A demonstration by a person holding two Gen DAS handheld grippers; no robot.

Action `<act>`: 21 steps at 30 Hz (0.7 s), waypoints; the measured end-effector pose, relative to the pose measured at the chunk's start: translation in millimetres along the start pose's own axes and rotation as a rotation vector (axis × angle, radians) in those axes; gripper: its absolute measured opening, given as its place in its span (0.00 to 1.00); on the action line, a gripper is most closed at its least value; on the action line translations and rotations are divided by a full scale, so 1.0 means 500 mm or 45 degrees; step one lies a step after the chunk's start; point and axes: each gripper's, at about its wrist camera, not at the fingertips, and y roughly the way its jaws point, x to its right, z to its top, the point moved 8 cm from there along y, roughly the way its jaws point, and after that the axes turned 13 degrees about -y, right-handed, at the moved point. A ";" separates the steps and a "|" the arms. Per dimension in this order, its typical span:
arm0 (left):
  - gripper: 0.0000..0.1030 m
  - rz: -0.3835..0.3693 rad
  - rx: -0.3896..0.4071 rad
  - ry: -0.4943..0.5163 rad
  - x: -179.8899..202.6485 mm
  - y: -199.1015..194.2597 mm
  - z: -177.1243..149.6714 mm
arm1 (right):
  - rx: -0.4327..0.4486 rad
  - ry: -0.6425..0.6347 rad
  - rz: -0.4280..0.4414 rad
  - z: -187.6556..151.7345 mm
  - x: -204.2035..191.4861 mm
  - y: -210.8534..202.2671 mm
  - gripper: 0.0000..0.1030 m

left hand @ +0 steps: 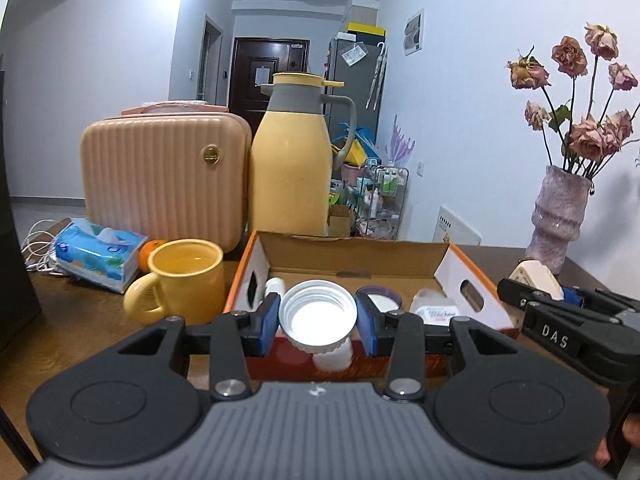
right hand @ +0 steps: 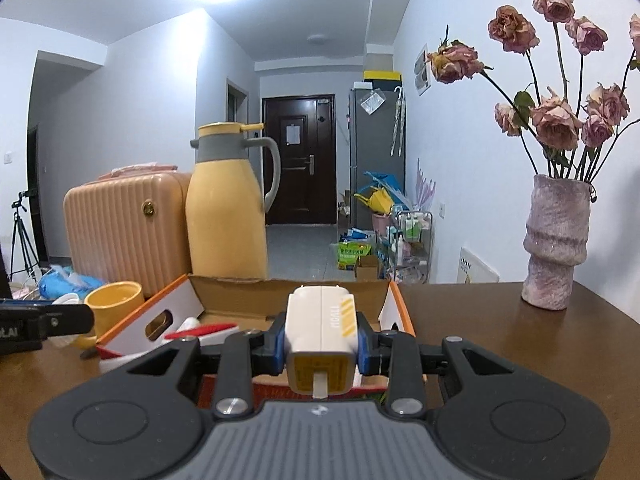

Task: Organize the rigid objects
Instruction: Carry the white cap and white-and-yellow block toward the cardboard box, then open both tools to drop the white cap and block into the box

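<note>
On the brown table (right hand: 500,332), an orange-edged cardboard box (left hand: 360,258) is seen open-topped, in front of both grippers.

Left gripper (left hand: 318,322): a white bottle (left hand: 318,314) is pinched between the blue pads (left hand: 269,318), its open threaded mouth turned toward the camera. The bottle is held at the box's near edge, raised off the table; whether it touches the box wall cannot be told.

Right gripper (right hand: 320,346): a white charger (right hand: 320,334) with yellow stripes is clamped between the pads, prongs pointed away from the camera, the body held over the near rim of the box. In the left wrist view, the same charger is seen at the right, beside the box.

Inside the box, a small white bottle (left hand: 275,285), a purple-rimmed lid (left hand: 380,298) and a clear-wrapped pack (left hand: 436,310) are seen lying on the floor.

Left of the box, a yellow mug (left hand: 184,280) is stood upright, just beside it. An orange (left hand: 150,252) and a blue tissue pack (left hand: 100,254) are placed behind the mug. A peach case (left hand: 164,176) and a yellow thermos (left hand: 292,160) are stood behind the box. A pink vase (right hand: 556,240) with dried roses is set at the far right, well apart from the box.
</note>
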 end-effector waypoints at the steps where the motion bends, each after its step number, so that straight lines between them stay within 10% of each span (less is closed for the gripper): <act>1: 0.40 -0.002 -0.002 -0.005 0.004 0.006 0.002 | 0.005 0.002 -0.004 0.003 0.002 0.004 0.30; 21: 0.40 0.019 -0.019 -0.011 0.091 0.141 0.016 | -0.023 0.037 -0.025 0.017 0.064 0.092 0.30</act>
